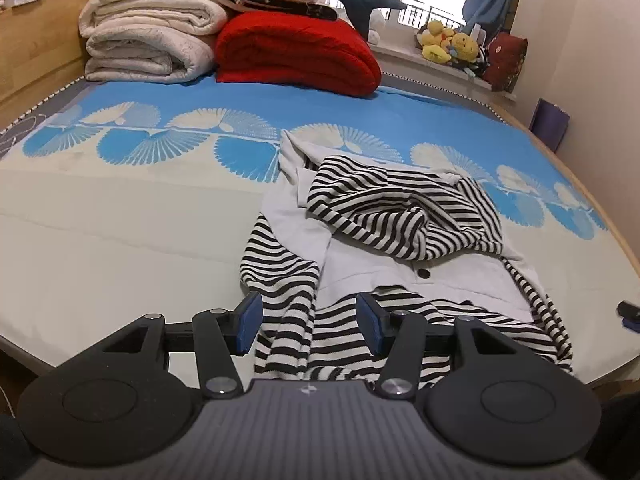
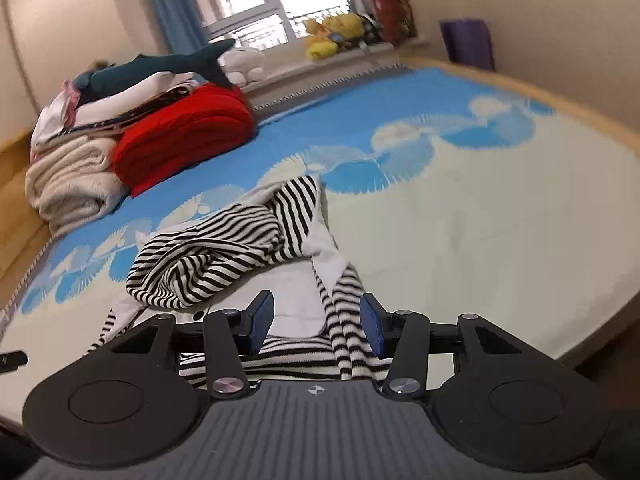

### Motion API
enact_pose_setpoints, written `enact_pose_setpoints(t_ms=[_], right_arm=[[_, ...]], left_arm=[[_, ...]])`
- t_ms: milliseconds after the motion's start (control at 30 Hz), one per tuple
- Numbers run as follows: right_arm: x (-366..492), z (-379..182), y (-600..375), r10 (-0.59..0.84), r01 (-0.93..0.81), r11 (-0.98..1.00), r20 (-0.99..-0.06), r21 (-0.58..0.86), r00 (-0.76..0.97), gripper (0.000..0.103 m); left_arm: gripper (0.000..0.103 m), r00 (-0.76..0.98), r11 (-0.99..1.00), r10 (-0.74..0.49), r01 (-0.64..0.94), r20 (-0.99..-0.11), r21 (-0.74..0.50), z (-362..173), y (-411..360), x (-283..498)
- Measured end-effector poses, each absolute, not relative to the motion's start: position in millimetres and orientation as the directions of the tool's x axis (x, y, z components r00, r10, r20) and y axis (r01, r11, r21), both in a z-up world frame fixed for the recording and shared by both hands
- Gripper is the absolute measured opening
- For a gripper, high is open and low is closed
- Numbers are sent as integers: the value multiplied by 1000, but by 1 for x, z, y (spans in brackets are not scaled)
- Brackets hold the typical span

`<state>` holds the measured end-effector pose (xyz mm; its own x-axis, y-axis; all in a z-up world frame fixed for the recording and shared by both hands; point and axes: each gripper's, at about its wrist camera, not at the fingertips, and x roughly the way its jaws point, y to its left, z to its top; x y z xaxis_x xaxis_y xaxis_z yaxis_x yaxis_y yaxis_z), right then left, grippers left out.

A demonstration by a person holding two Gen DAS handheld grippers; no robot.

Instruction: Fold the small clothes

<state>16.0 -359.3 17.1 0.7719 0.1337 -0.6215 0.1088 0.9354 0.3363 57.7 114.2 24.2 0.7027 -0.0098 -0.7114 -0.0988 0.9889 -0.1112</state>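
Blue-padded left gripper (image 1: 310,322) gapes over crumpled striped knit garment (image 1: 400,208).

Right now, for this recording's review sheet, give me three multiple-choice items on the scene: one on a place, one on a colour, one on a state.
1. Where does the striped garment lie?
A. on the bed cover
B. on the windowsill
C. on the blanket stack

2. What colour is the folded quilt beside the cream blankets?
A. green
B. red
C. yellow

3. How do the jaws of the left gripper stand?
A. shut on a button
B. shut on the quilt
C. open, over a striped sleeve

Key: 1 A, the cover shows all around it; 2 B, it is plainly red in both views; 3 C, a clear gap separates the pads.
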Motion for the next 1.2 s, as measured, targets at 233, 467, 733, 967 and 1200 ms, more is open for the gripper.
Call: enact_pose_setpoints(t_ms=[233,467,733,967,1200], right_arm=[[30,14,-357,181,101,913,-615,395,768,49],[42,8,-346,165,88,937,-652,337,740,49],[52,-21,-349,109,138,955,-742,264,661,50],[63,-48,-350,60,203,957,-825,207,562,60],[70,-72,-349,51,243,951,-874,190,483,60]], left_arm=[[57,710,990,-9,-95,-705,-109,30,118,55],[57,684,979,-46,-115,-728,-170,-6,145,55],[72,636,905,-150,-220,-757,-364,-44,171,79],[78,553,917,-145,-235,-820,-321,-69,151,100],[77,479,923,-102,-283,-872,-263,-98,148,108]])
